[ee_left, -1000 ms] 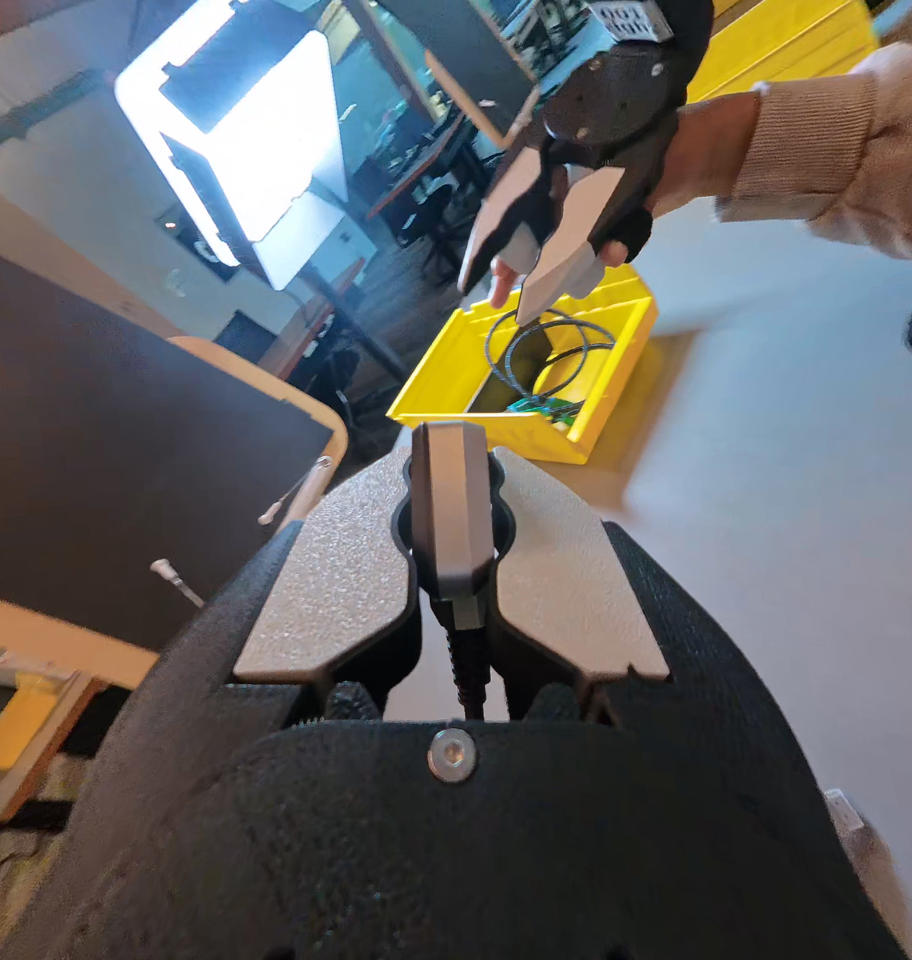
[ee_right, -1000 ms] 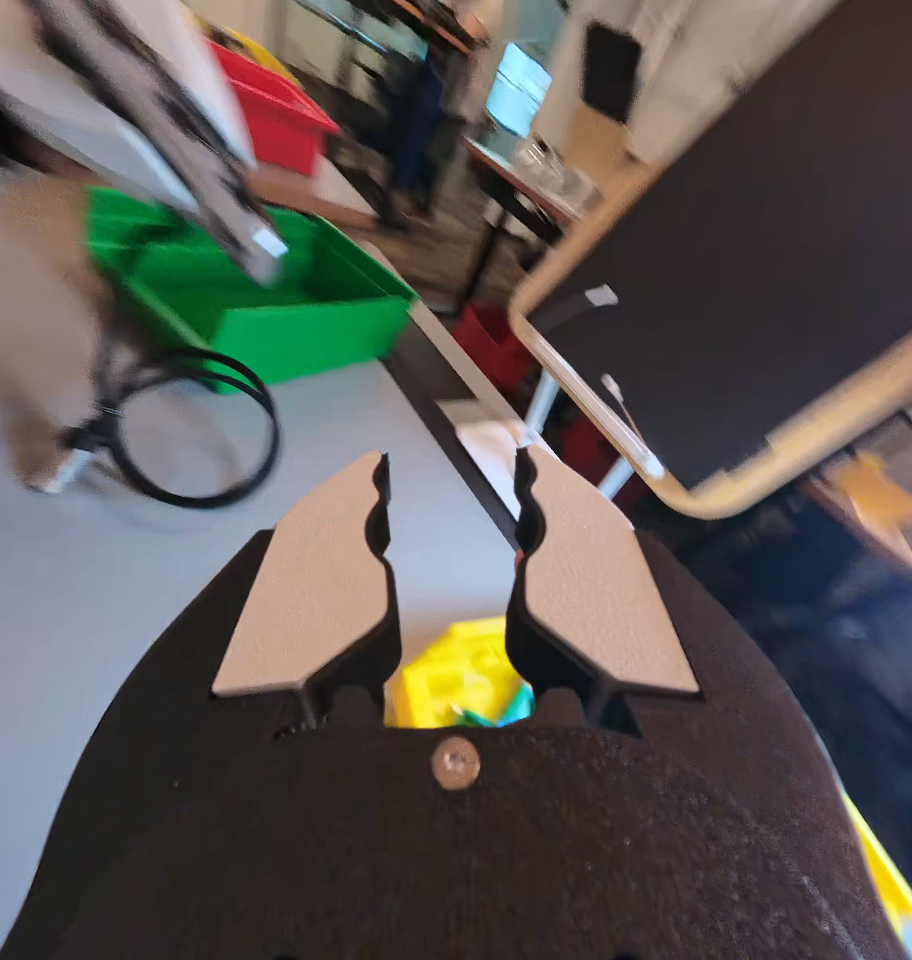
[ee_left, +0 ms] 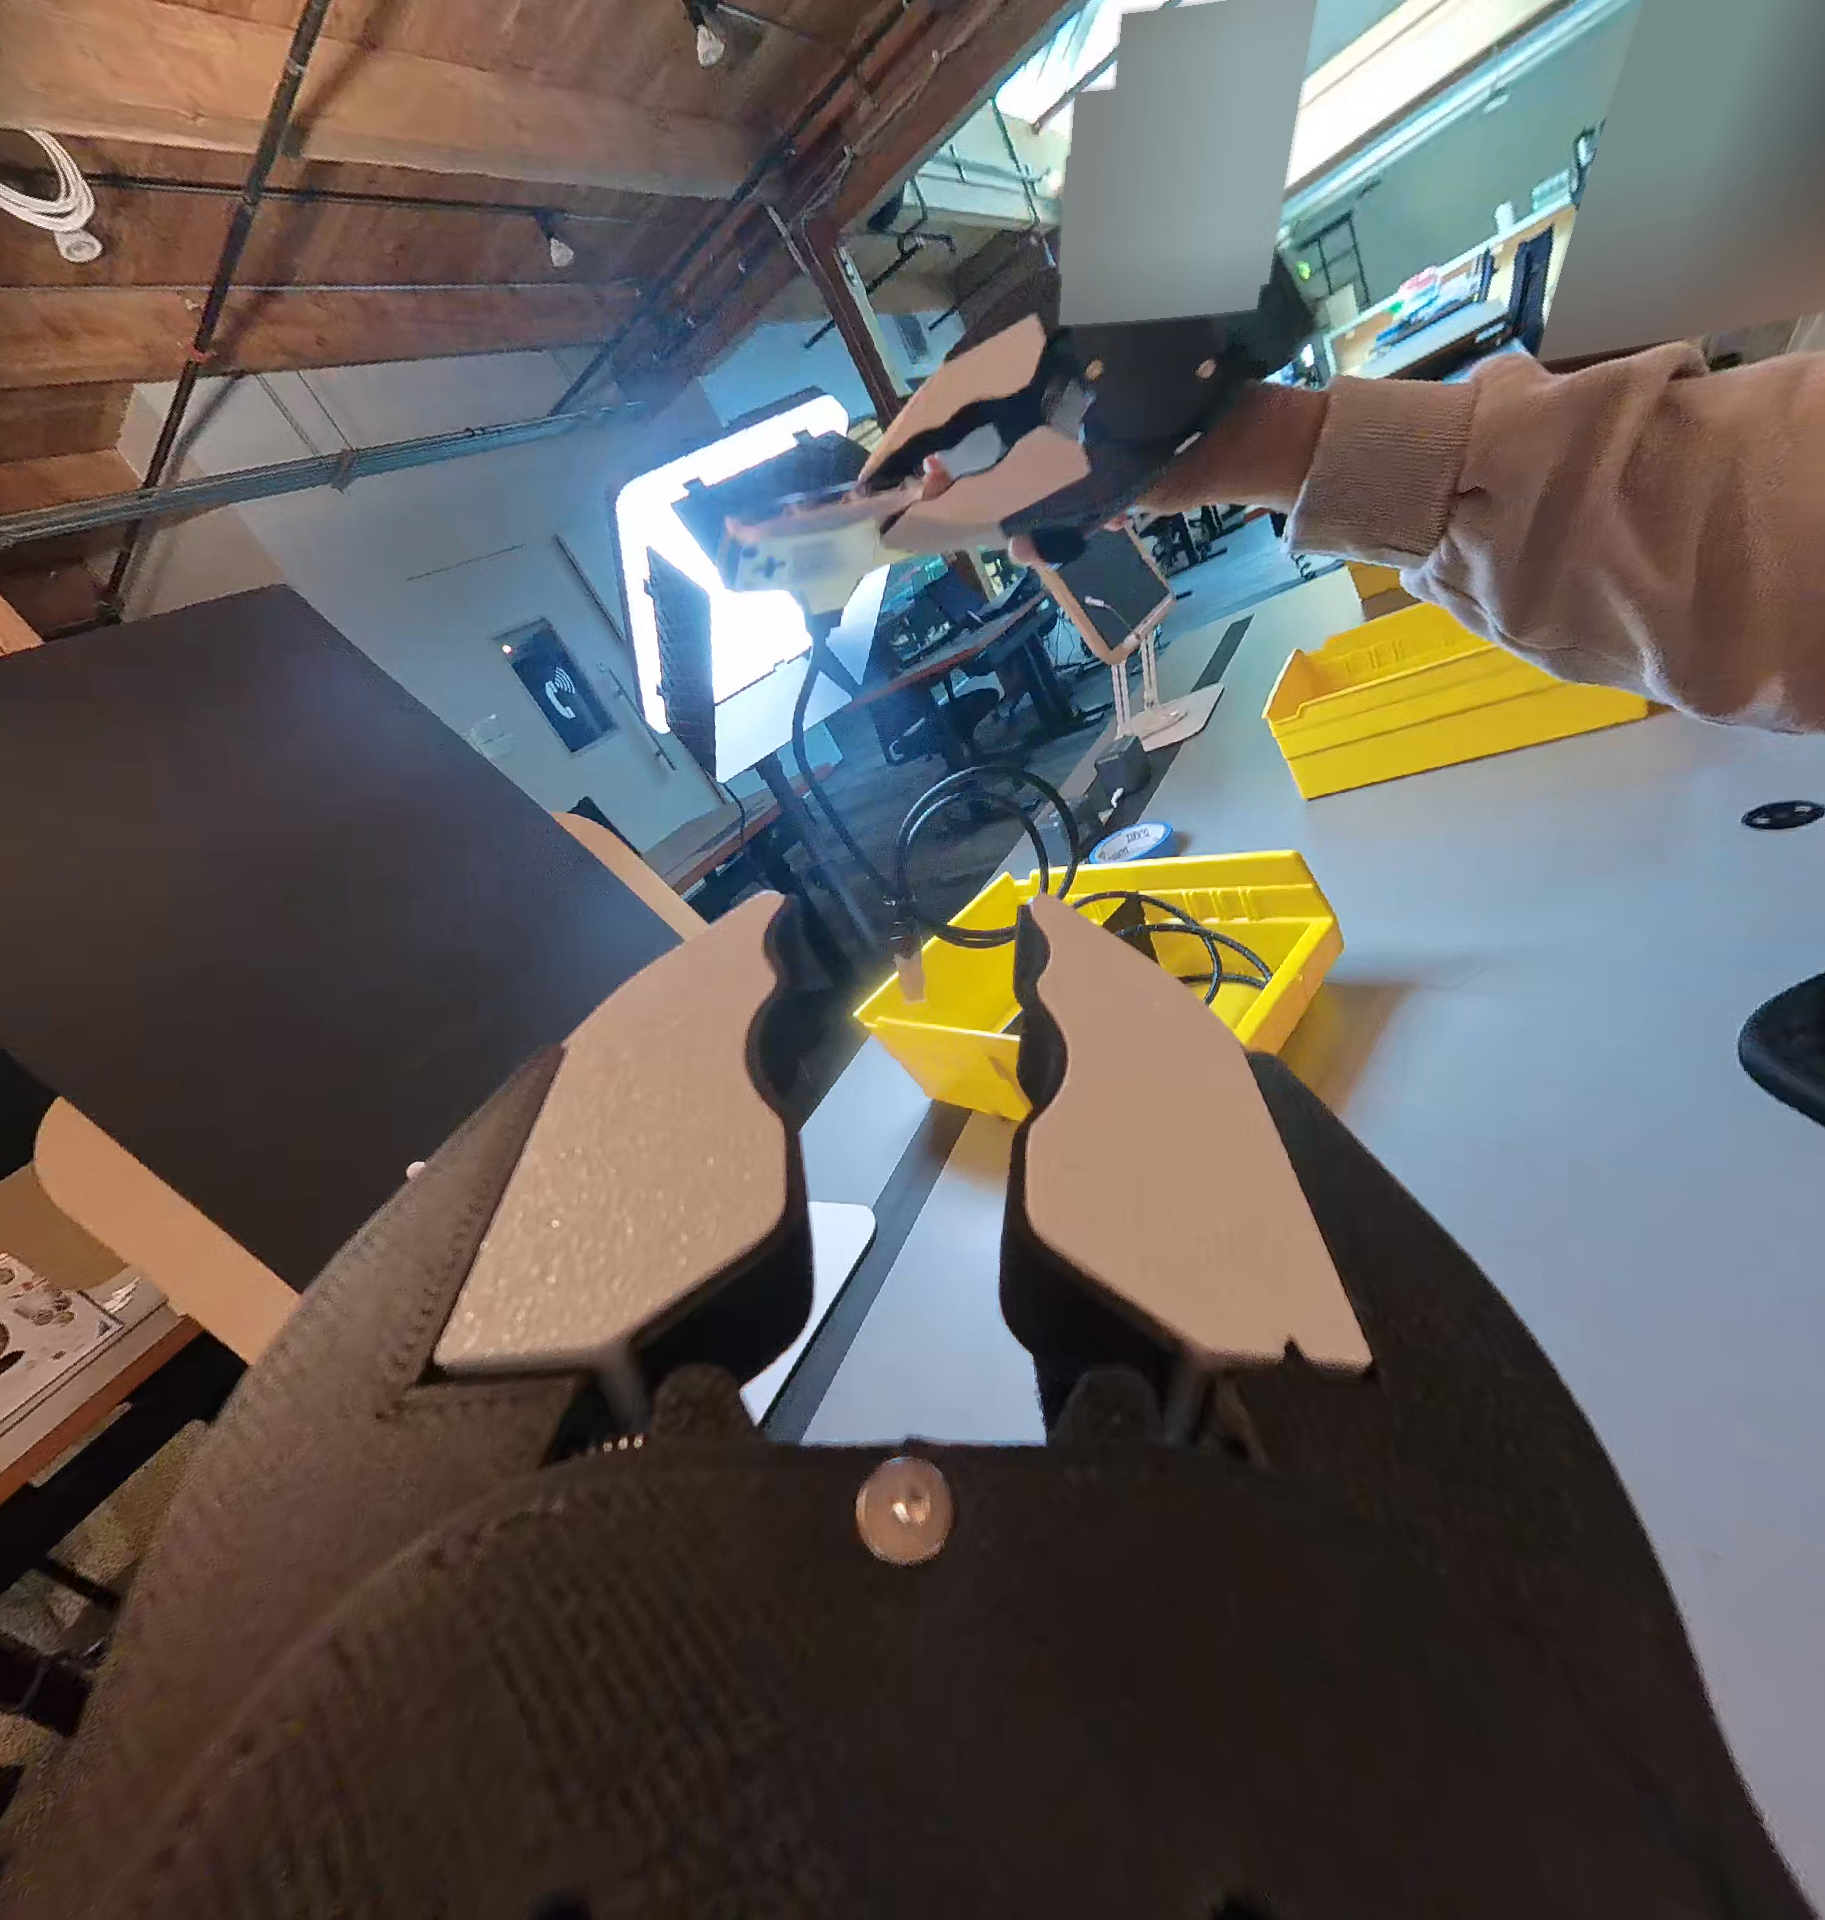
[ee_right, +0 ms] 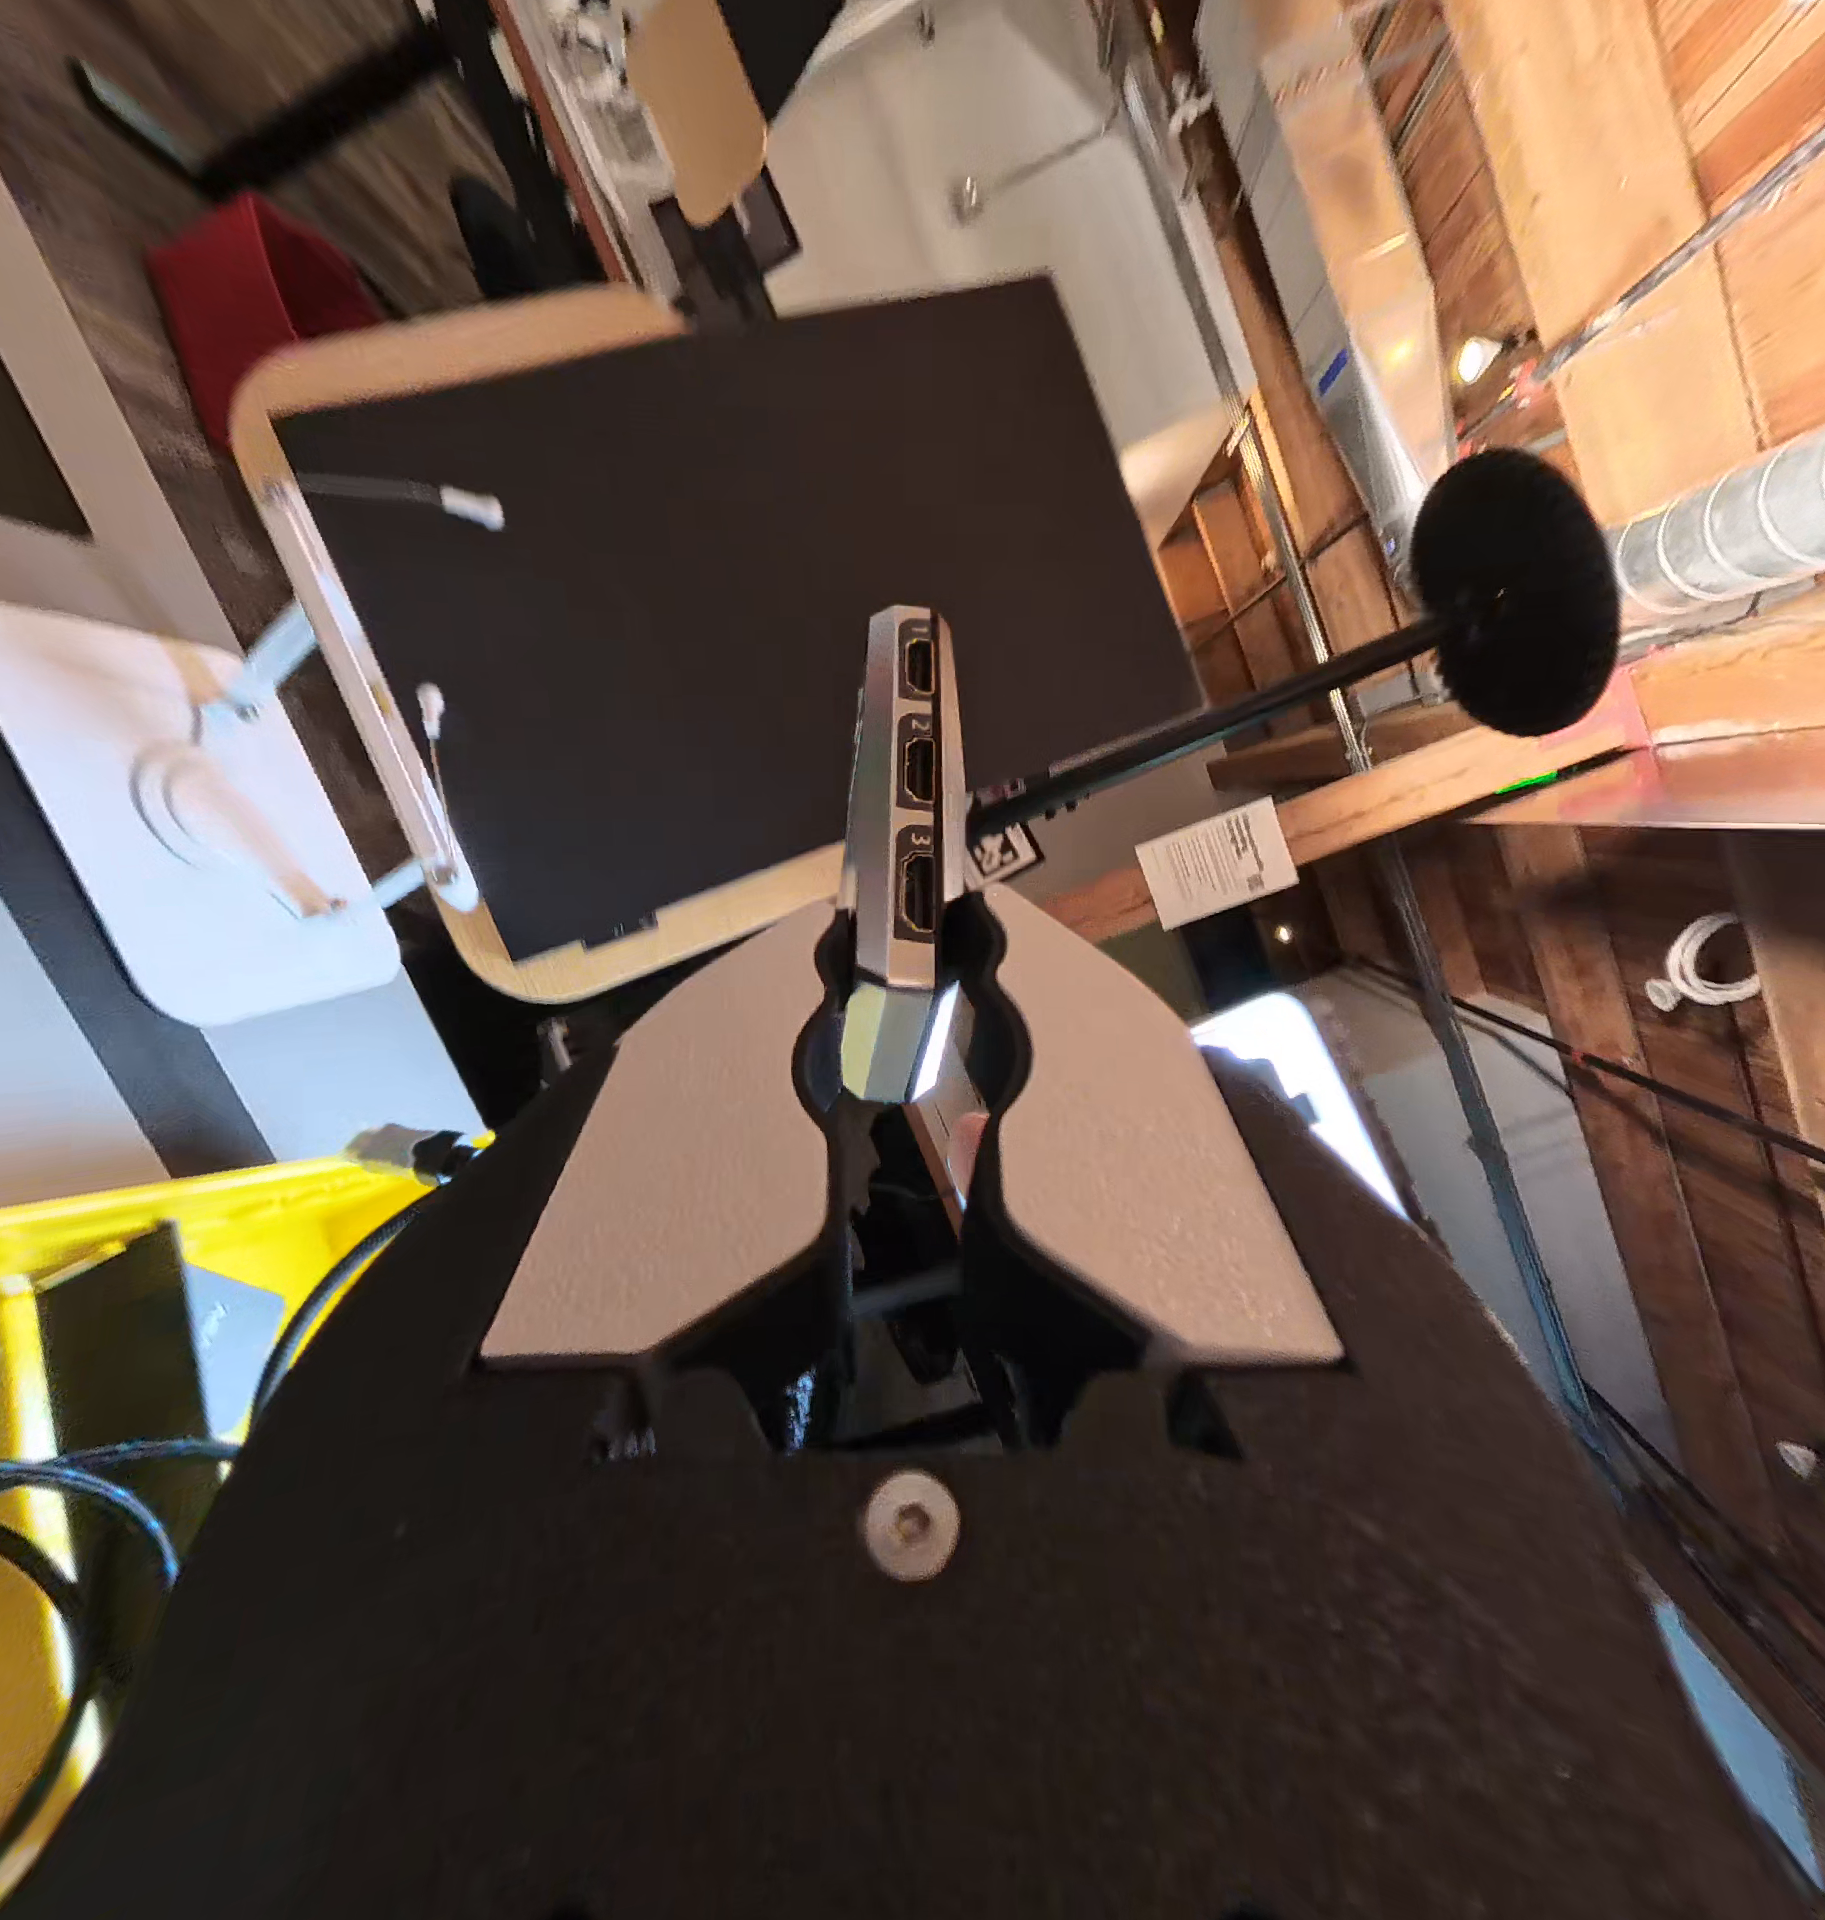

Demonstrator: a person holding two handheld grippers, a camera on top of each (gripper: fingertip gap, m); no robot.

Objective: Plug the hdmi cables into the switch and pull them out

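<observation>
The left claw (ee_left: pixel 903 935) is held with its fingers apart and nothing between them, above the left edge of the grey desk (ee_left: pixel 1510 1039). The right claw (ee_right: pixel 913 935) is clamped on the silver switch (ee_right: pixel 903 790), which is held edge-on so that its row of three ports faces the right wrist camera; all three ports are seen unoccupied. In the left wrist view the right claw (ee_left: pixel 877 483) is seen raised well above the desk, and a black cable (ee_left: pixel 814 748) hangs down from the switch (ee_left: pixel 799 551) toward a yellow bin (ee_left: pixel 1292 956). That bin stands at the left edge of the desk, and loops of black hdmi cables (ee_left: pixel 1188 935) are held in it, with one plug (ee_left: pixel 910 977) sticking out over its near-left rim. In the right wrist view the same yellow bin (ee_right: pixel 4 1320) is seen to hold a dark flat device (ee_right: pixel 118 1340) beside the coiled cables (ee_right: pixel 66 1538). Farther along the desk a stack of yellow trays (ee_left: pixel 1427 707) is set, its contents hidden from view. A roll of tape (ee_left: pixel 1136 844) lies just behind the nearer bin.
</observation>
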